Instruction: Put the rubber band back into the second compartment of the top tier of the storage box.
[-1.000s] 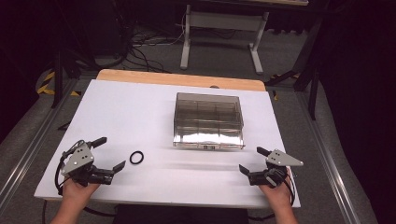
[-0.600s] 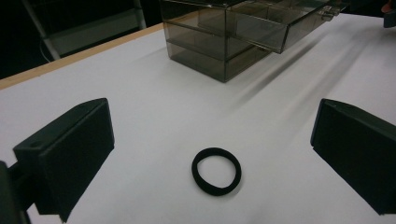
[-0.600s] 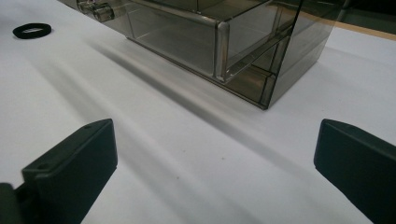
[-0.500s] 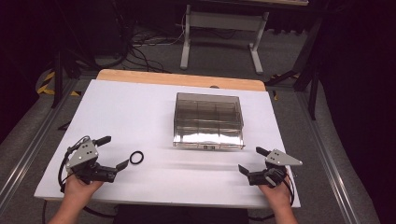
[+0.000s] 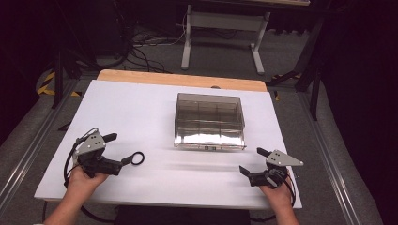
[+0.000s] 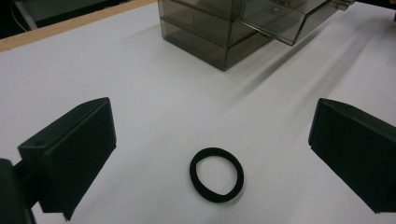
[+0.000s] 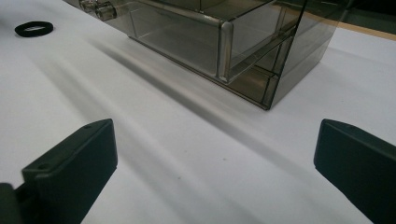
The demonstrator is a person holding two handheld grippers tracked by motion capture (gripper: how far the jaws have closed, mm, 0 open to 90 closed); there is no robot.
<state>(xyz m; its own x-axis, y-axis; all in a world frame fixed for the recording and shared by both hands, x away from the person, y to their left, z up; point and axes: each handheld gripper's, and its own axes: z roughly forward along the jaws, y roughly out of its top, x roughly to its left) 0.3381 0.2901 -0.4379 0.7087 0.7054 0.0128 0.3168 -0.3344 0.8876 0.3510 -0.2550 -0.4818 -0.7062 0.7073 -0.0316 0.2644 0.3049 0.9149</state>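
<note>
A small black ring (image 5: 137,158) (image 6: 216,174) lies flat on the white table (image 5: 141,112), left of the front middle. My left gripper (image 5: 118,150) (image 6: 210,158) is open, its jaws standing either side of the ring without touching it. A clear smoky plastic drawer box (image 5: 209,120) (image 6: 224,32) (image 7: 224,42) stands in the middle of the table. My right gripper (image 5: 253,161) (image 7: 215,172) is open near the front right edge, with nothing between its jaws, pointing at the box's front corner. The ring (image 7: 33,29) lies far off to the left in the right gripper view.
A wooden strip (image 5: 183,79) runs along the table's far edge. Beyond it are a white metal stand (image 5: 220,28) and cables on the floor. Bare white surface lies between the two grippers.
My left gripper has moved right and forward toward the ring, so the ring now lies between its jaws. The right gripper has barely moved.
</note>
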